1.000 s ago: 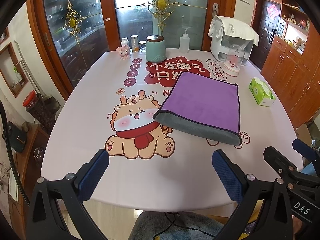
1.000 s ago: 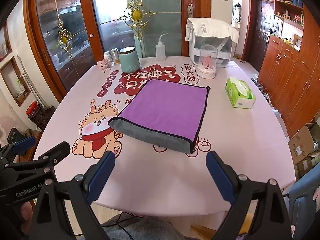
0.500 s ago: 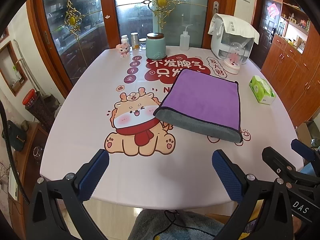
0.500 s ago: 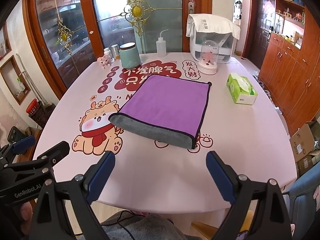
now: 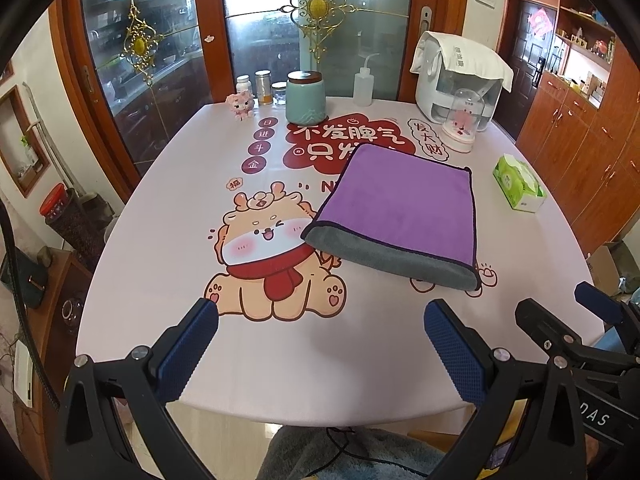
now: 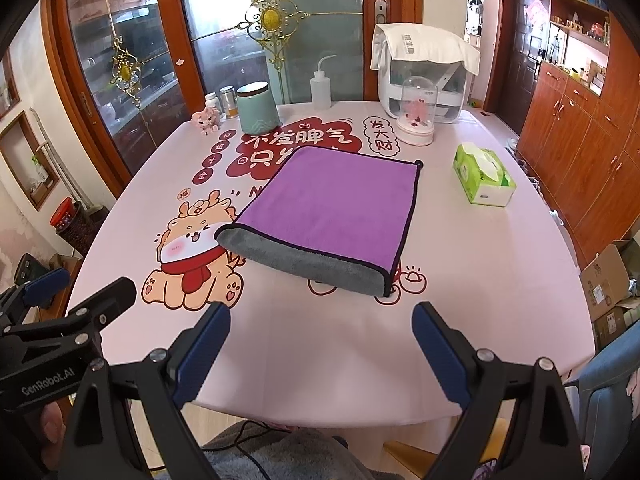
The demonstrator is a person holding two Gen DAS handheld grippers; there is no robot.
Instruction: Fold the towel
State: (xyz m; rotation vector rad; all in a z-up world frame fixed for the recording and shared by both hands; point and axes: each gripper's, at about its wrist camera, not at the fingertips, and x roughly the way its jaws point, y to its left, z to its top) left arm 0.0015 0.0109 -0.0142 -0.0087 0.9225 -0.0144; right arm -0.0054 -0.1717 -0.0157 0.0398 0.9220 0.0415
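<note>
Two tools hover over the near edge of the table (image 5: 132,248), both with their blue-padded jaws spread wide and nothing between them: the left tool (image 5: 320,344) sits toward the near left, the right tool (image 6: 320,340) toward the near middle, and each one shows at the edge of the other's view. Neither touches the purple towel (image 6: 332,204), which lies flat and folded near the middle of the table, slightly toward the right edge, with its purple face up and its grey underside showing as a rounded fold along the side nearest the tools. A dark trim runs along the towel's right side. The towel partly covers the red printed lettering on the pink tablecloth and lies just beside the cartoon dragon print (image 5: 272,256), touching its right side. Along the far edge stand a teal lidded jar (image 5: 305,98), a white squeeze bottle (image 5: 364,86), several small bottles (image 5: 256,88) and a pink figurine (image 5: 240,106) toward the far left corner. Toward the far right corner sit a white appliance draped with a cloth (image 6: 424,76) and, in front of it, a glass dome ornament (image 6: 416,114). A green tissue pack (image 6: 484,178) rests near the right edge, well apart from the towel.
</note>
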